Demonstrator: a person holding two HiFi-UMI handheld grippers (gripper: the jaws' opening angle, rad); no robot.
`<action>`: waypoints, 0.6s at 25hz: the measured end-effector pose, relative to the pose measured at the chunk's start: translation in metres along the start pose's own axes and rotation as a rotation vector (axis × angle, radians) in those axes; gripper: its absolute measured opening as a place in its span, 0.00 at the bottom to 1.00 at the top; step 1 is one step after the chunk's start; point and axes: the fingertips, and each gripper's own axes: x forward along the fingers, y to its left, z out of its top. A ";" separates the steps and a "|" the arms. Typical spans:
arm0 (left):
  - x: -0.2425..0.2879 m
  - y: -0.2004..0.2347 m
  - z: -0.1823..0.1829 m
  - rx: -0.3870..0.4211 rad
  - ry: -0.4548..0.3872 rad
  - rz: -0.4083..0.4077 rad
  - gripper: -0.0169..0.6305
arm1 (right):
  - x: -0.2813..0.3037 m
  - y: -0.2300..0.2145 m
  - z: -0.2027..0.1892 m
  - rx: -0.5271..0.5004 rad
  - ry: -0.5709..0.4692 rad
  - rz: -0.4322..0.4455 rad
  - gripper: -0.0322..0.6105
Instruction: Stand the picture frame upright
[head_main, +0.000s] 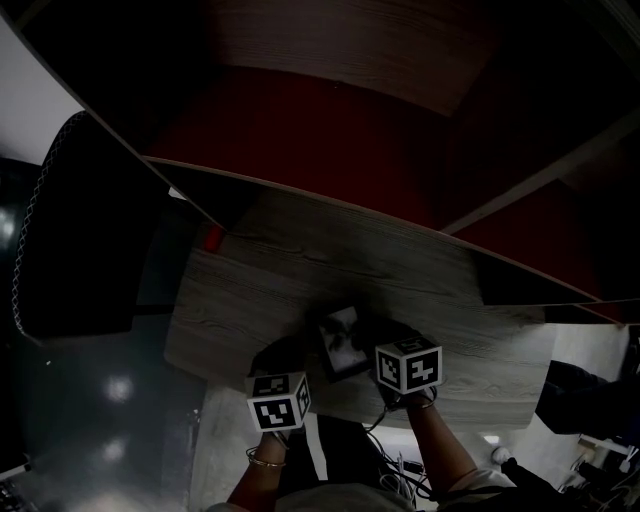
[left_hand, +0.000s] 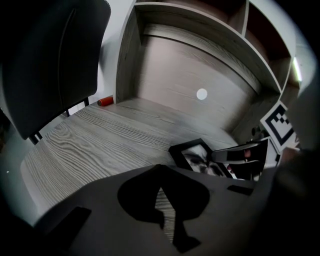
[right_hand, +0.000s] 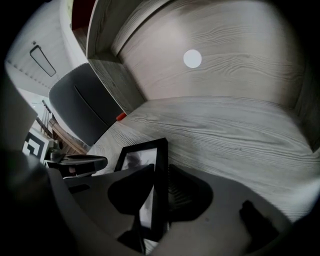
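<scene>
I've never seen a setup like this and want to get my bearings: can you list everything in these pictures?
frame: one, black, near the desk's front edge
desk: one, grey wood grain, below the shelves
shelves: several boards, grey wood with red backs, above the desk
chair: one, black, left of the desk
red thing: one, small, desk's back left corner; too small to identify
disc: one, white, on the back panel
cables: a few, dark, on the floor
left gripper: one, black, jaws together and empty, beside the frame
right gripper: one, black, jaws shut on the frame's edge
arms: two, with a bracelet on the left wrist
</scene>
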 end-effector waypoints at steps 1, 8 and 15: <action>-0.001 0.000 -0.001 -0.001 0.002 0.000 0.04 | 0.000 0.000 0.000 -0.003 0.000 0.003 0.22; -0.003 0.000 -0.003 0.004 0.012 -0.005 0.04 | 0.000 0.001 -0.001 0.026 0.001 0.009 0.20; -0.007 0.004 0.004 0.022 0.005 -0.008 0.04 | -0.002 0.000 0.000 0.052 -0.027 -0.005 0.19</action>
